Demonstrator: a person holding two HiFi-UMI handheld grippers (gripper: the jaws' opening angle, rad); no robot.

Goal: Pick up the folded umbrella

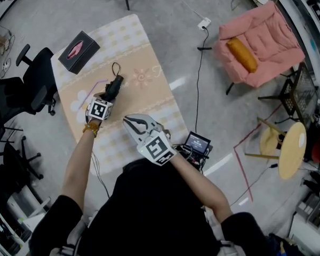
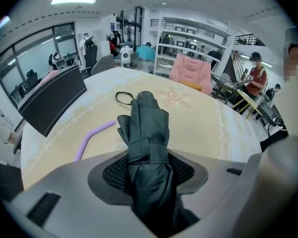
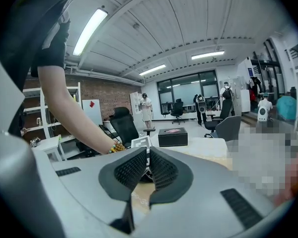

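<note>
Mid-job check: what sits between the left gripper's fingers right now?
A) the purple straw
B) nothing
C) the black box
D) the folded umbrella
D: the folded umbrella lies between the fingers of the left gripper; the purple straw lies apart, off to one side.

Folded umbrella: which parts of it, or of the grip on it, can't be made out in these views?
- Handle end: in the left gripper view, the folded umbrella runs down between the left tongs, which are closed on it, and the bottom edge cuts it off.
- Near end: in the head view, it is hidden under the marker cube.
- Whole umbrella: in the right gripper view, the right tongs block it.
</note>
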